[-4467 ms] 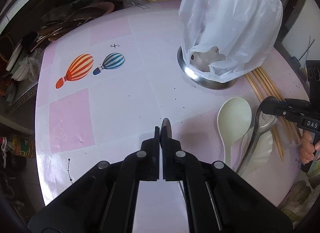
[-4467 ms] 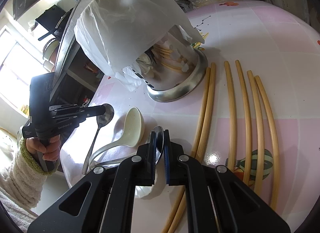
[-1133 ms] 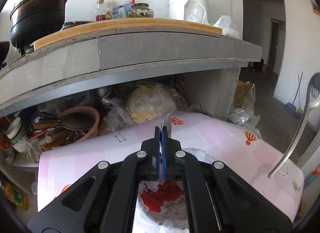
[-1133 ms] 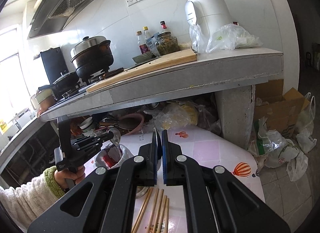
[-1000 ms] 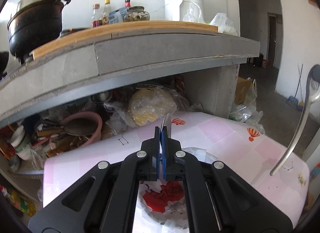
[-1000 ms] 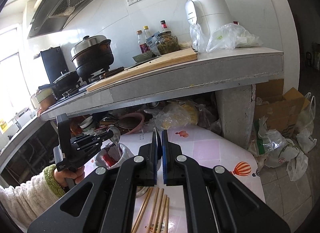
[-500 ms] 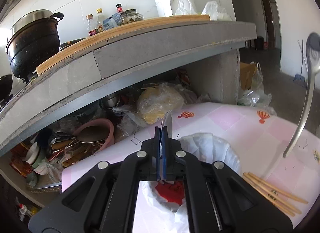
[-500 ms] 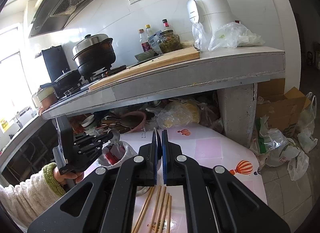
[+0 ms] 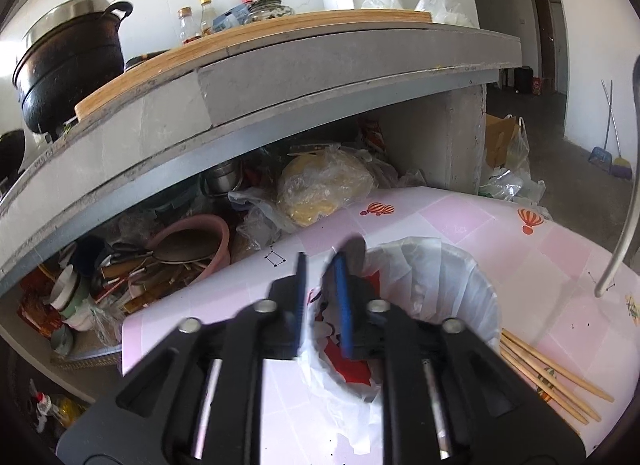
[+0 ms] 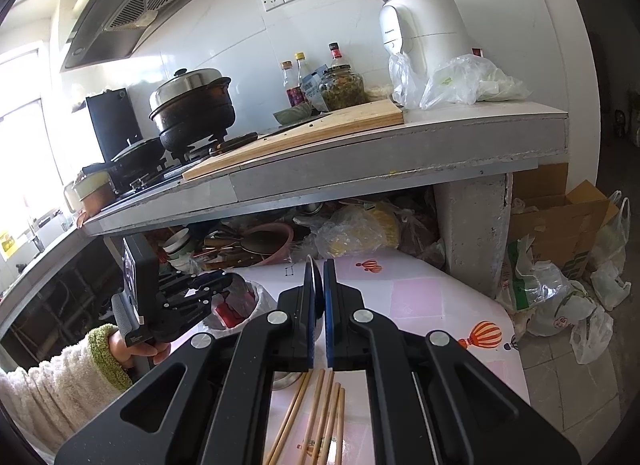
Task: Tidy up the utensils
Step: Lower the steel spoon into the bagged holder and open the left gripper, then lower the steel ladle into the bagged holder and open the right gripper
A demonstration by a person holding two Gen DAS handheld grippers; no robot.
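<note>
Jaws of the left gripper [image 9: 318, 265] were opening, freeing a spoon [image 9: 354, 251] above the bag-lined holder [image 9: 448, 265] at lower centre; right gripper [image 10: 319, 265] stayed clamped on another spoon [image 9: 624, 201].

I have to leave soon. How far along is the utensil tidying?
Done: nothing confirmed; what is inside the bag-lined container is hidden. In hand: the left gripper has its jaws opening above it, releasing a metal spoon; the right gripper is shut on a second spoon. Left: that spoon and the chopsticks lying on the table.
</note>
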